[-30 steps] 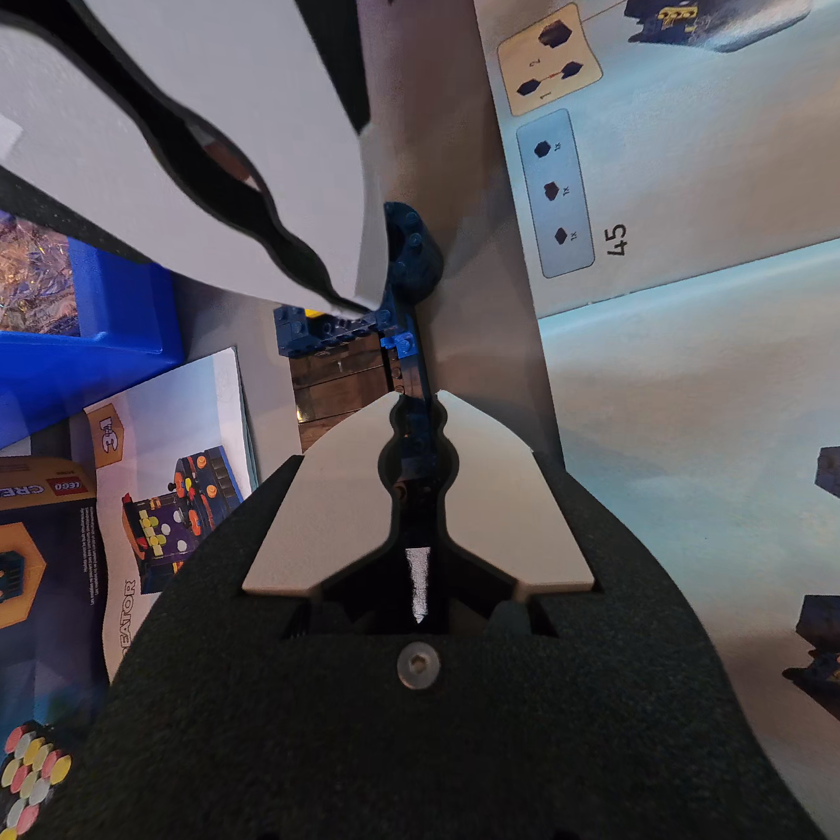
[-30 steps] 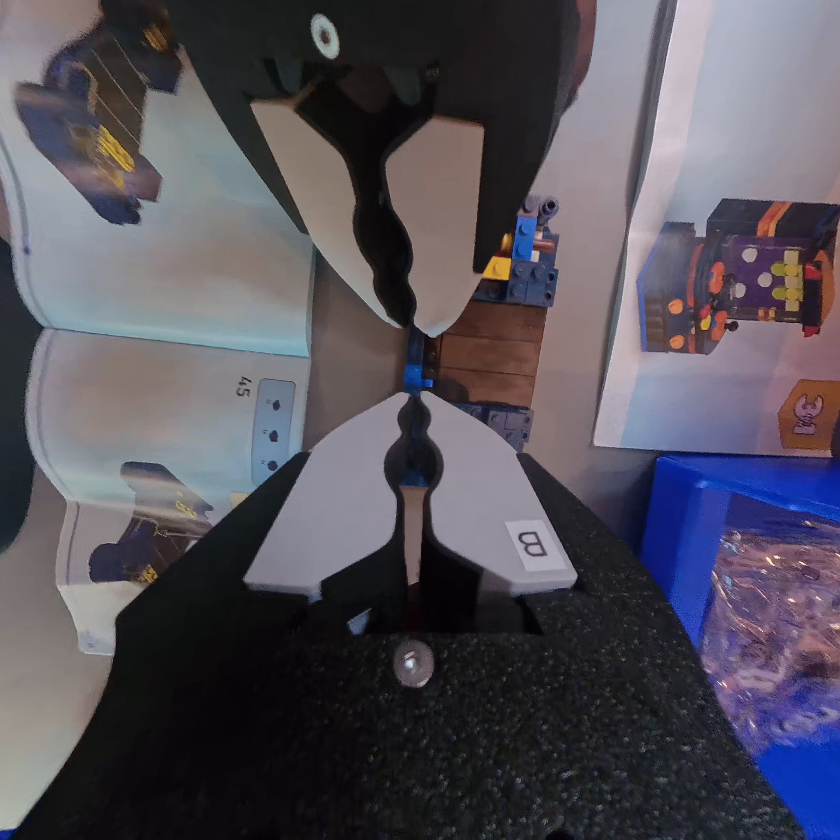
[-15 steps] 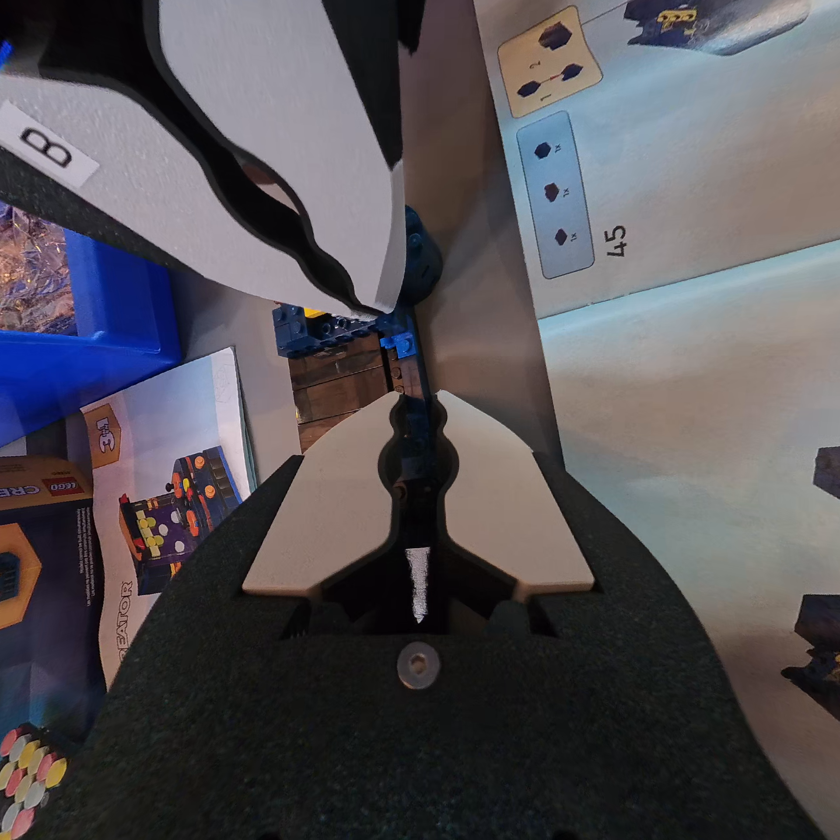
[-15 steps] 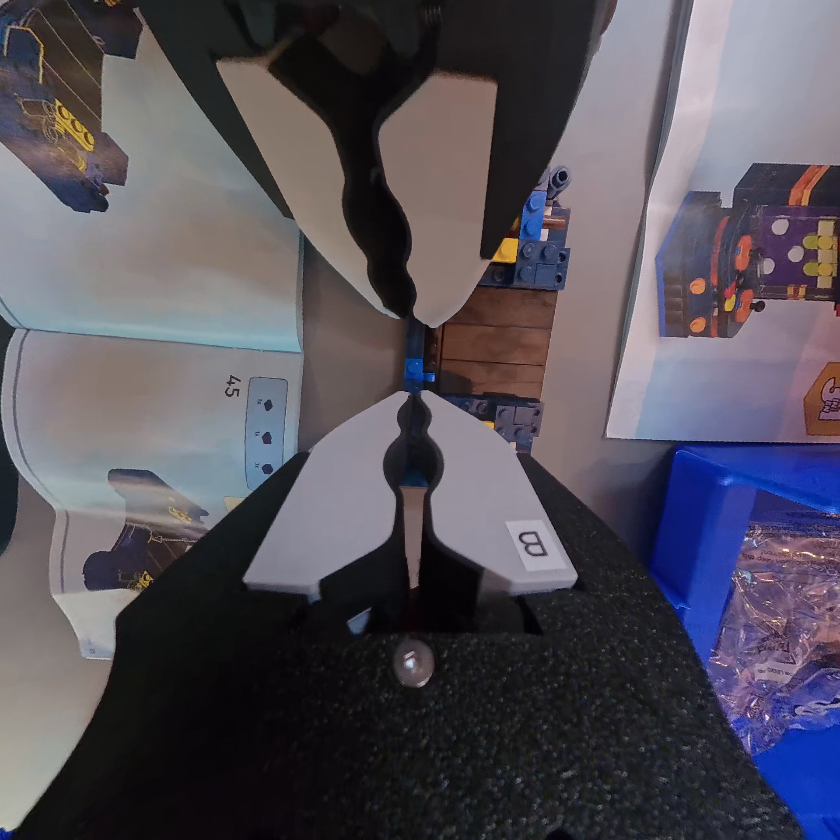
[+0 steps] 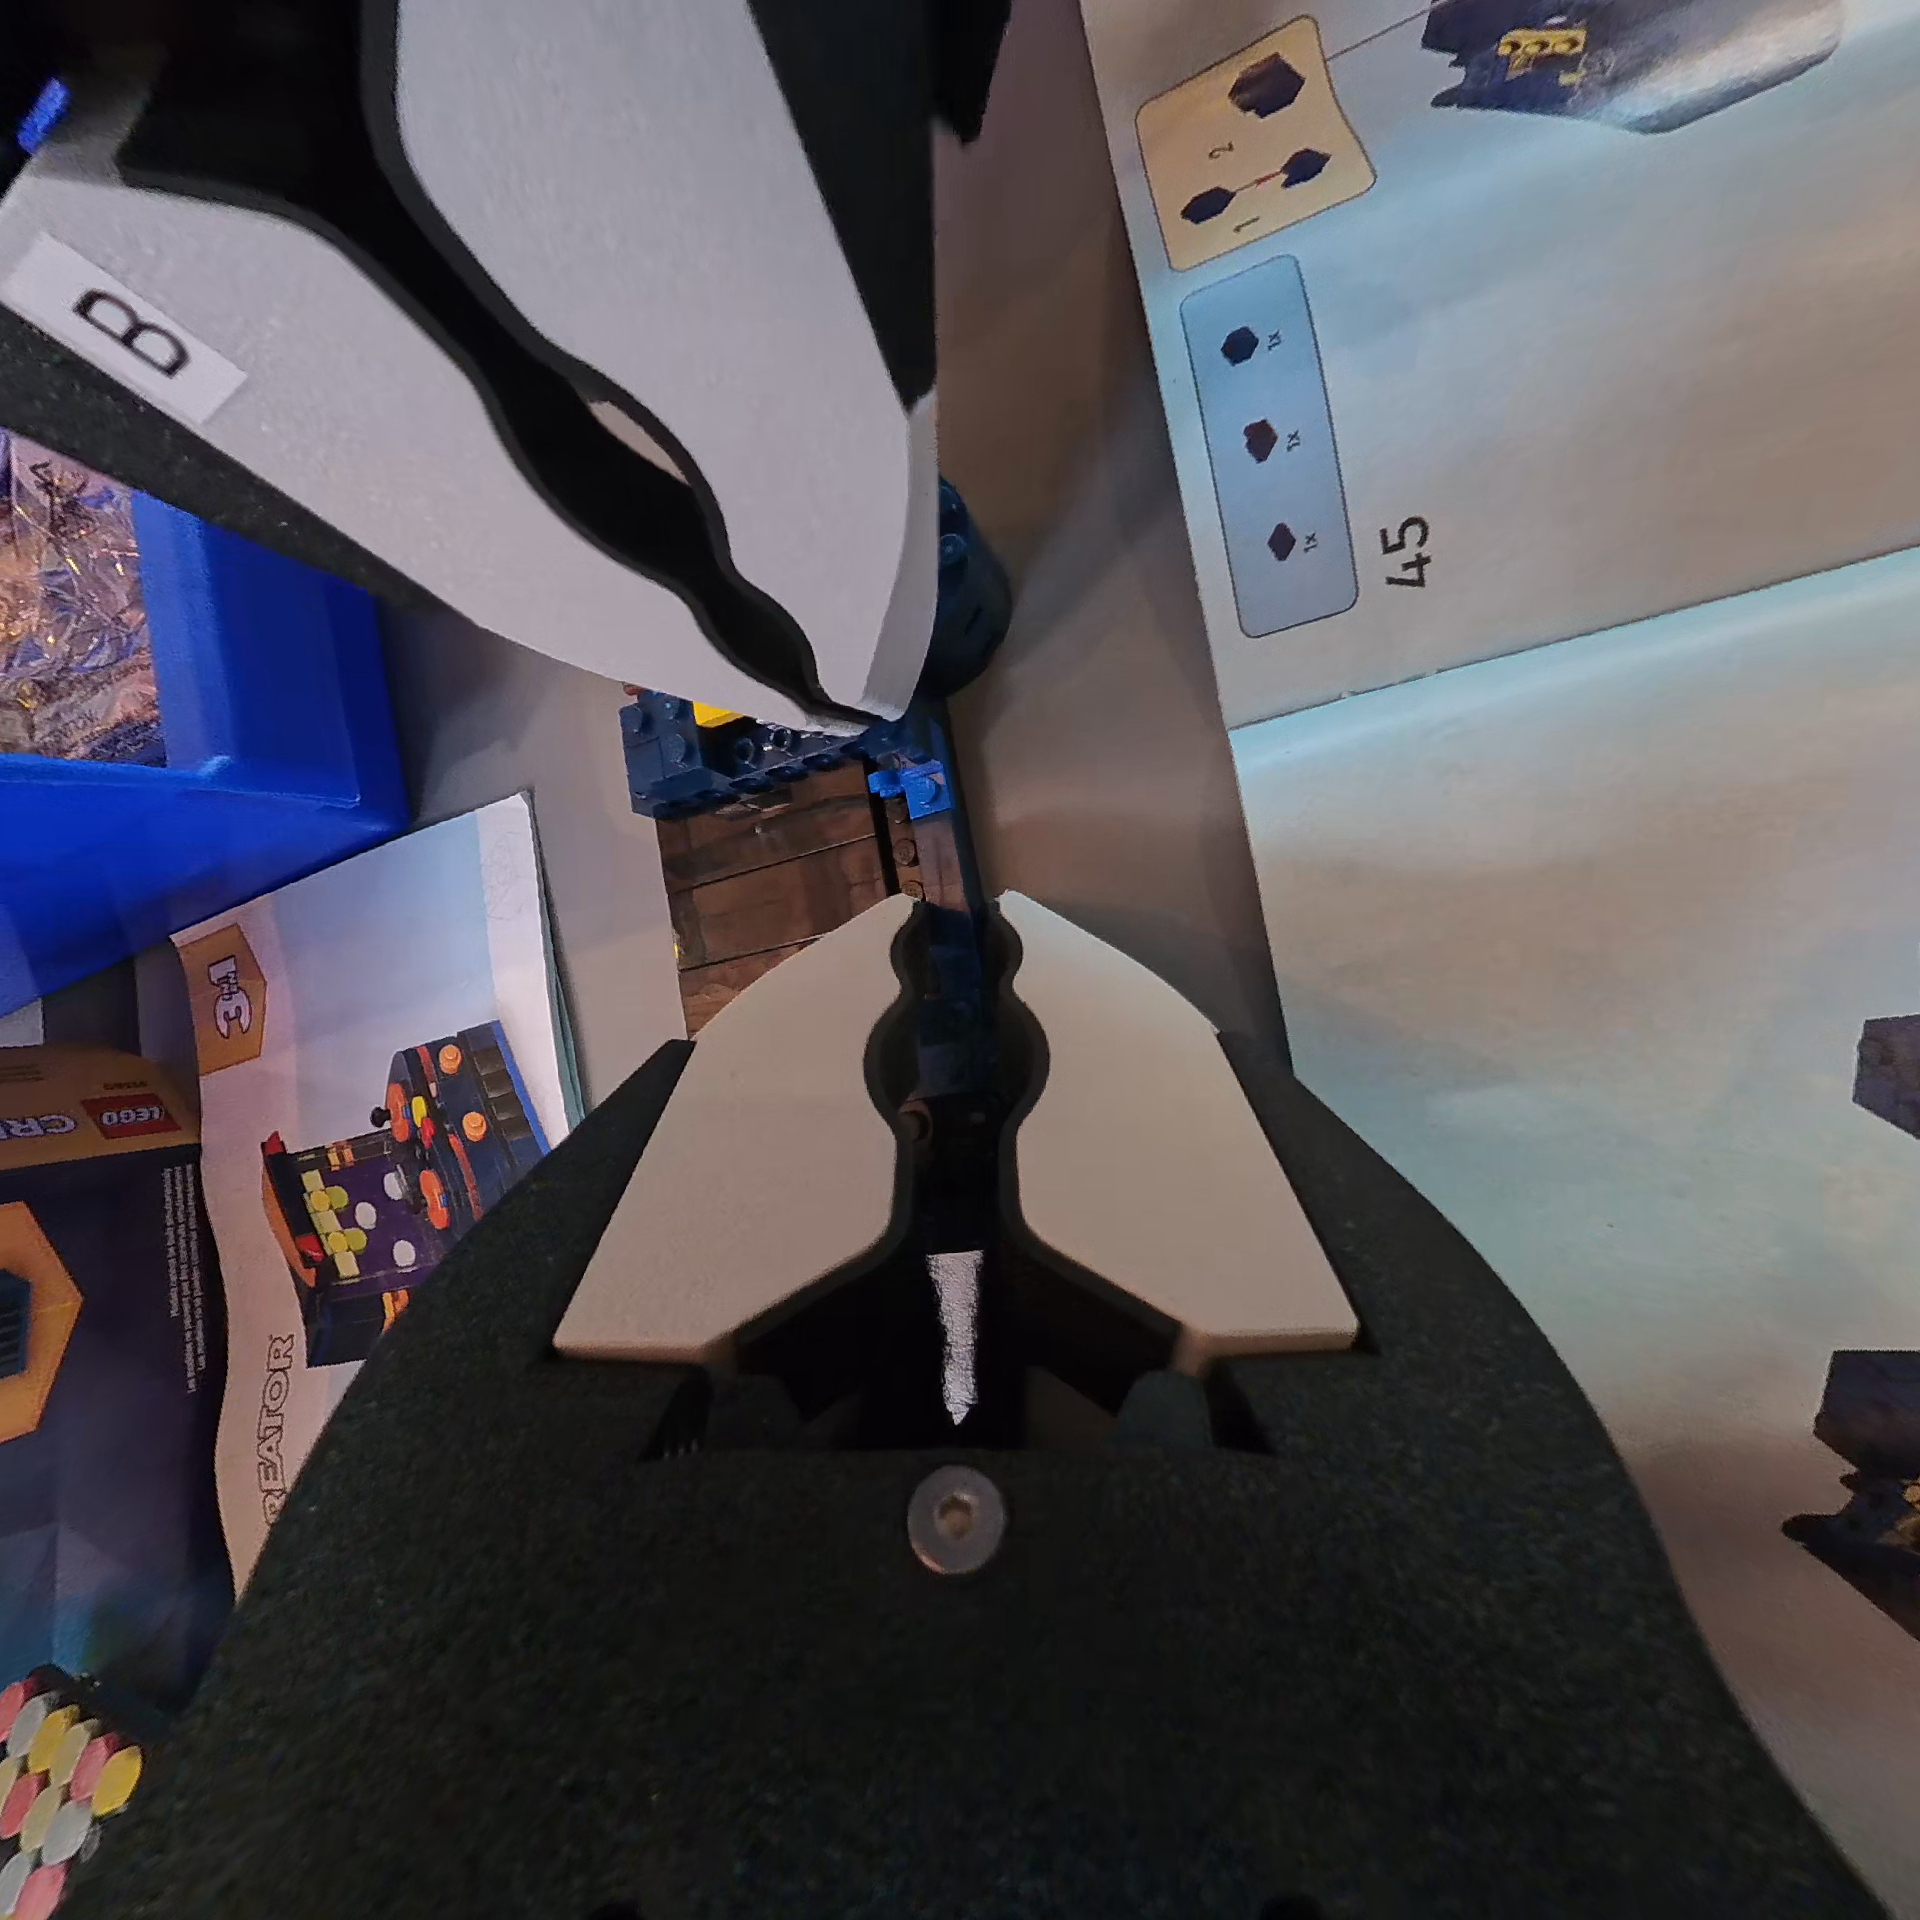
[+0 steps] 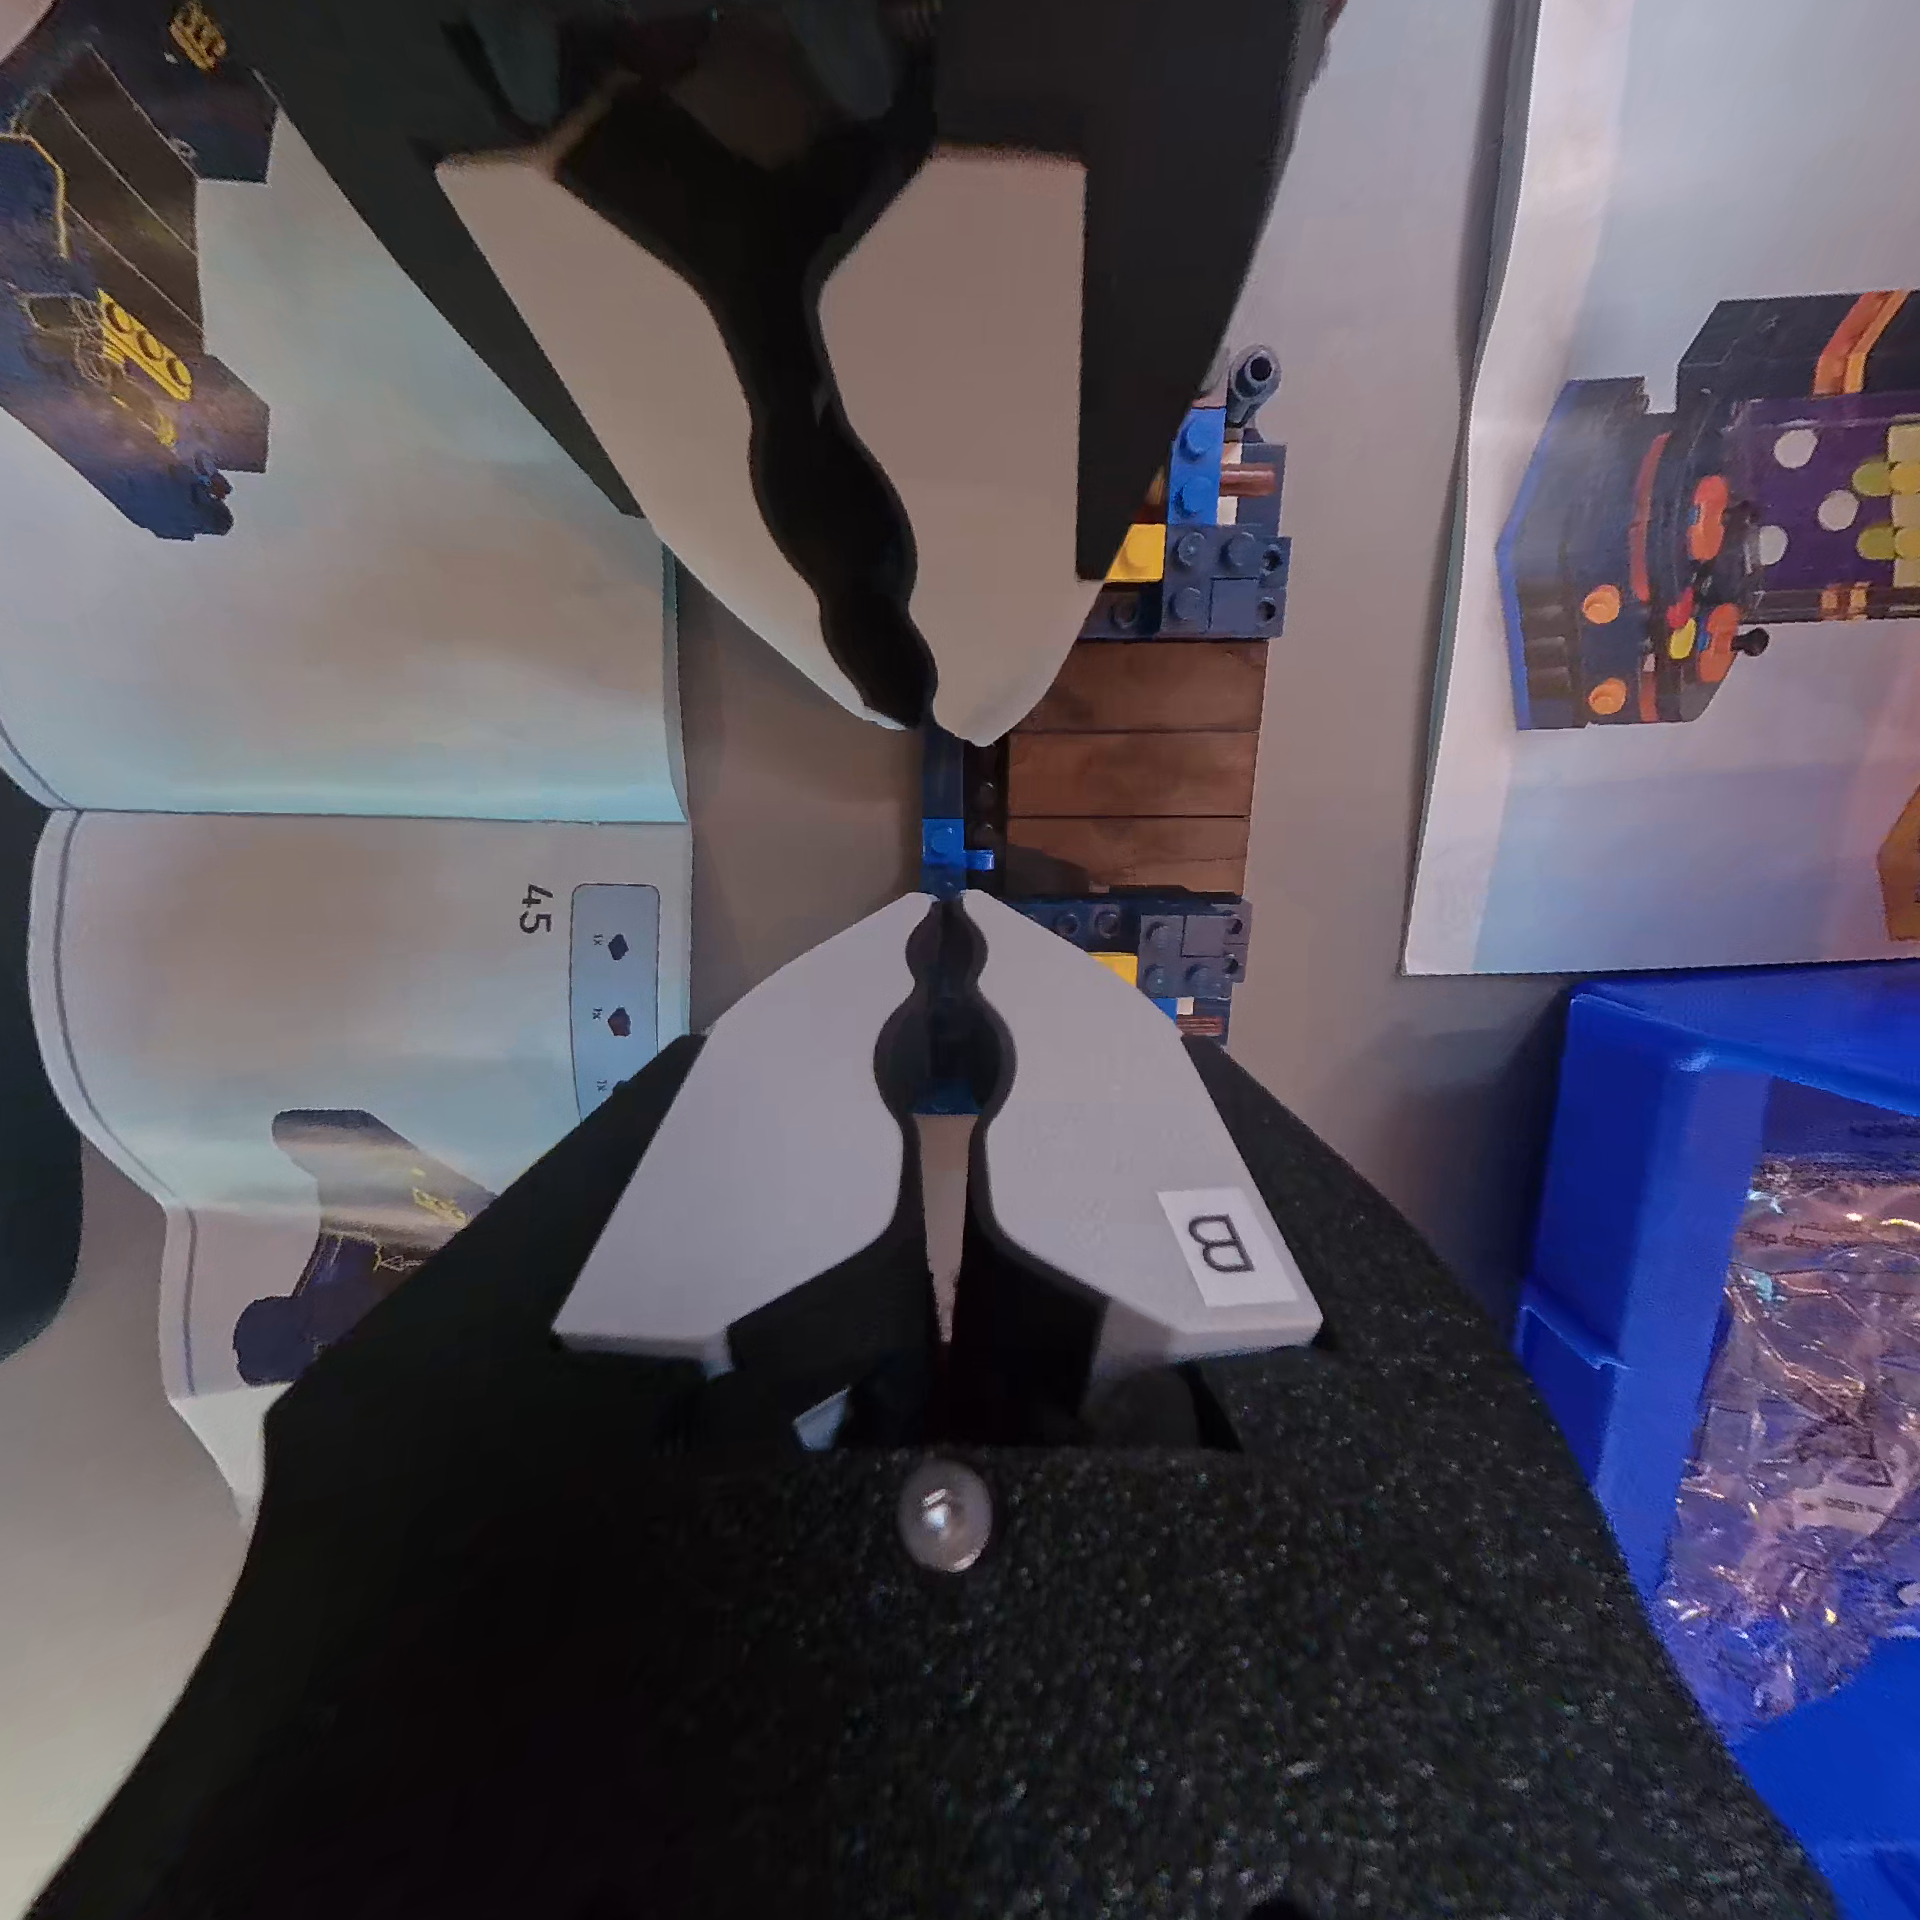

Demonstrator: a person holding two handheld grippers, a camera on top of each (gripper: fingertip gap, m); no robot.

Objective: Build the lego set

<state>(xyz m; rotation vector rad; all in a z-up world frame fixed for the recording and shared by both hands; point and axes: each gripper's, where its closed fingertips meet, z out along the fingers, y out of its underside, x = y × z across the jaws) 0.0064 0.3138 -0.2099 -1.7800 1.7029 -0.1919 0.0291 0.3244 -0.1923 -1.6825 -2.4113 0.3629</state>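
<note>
**Two tongs pinch one thin brick strip from opposite ends**

The left tongs (image 5: 956,909) are narrowed onto a thin dark-blue strip of studded plastic bricks (image 5: 940,831), their smooth pale fingers (image 5: 790,1091) pressing its flat sides. The right tongs (image 6: 943,909) face them, tips closed tight on the other end of the same strip (image 6: 943,800), just past a small bright-blue clip piece (image 6: 951,844). The strip hangs between the two pairs of tips, edge-on, over a blocky brick model (image 6: 1138,769) with glossy brown plank-like panels and knobbly dark-blue ends, lying on a grey table (image 6: 790,727). An open instruction booklet (image 6: 364,675) with curling matte pages lies on one side; a printed leaflet (image 6: 1662,312) and a hard blue plastic bin (image 6: 1621,1195) holding crinkled clear bags (image 6: 1818,1403) lie on the other.
</note>
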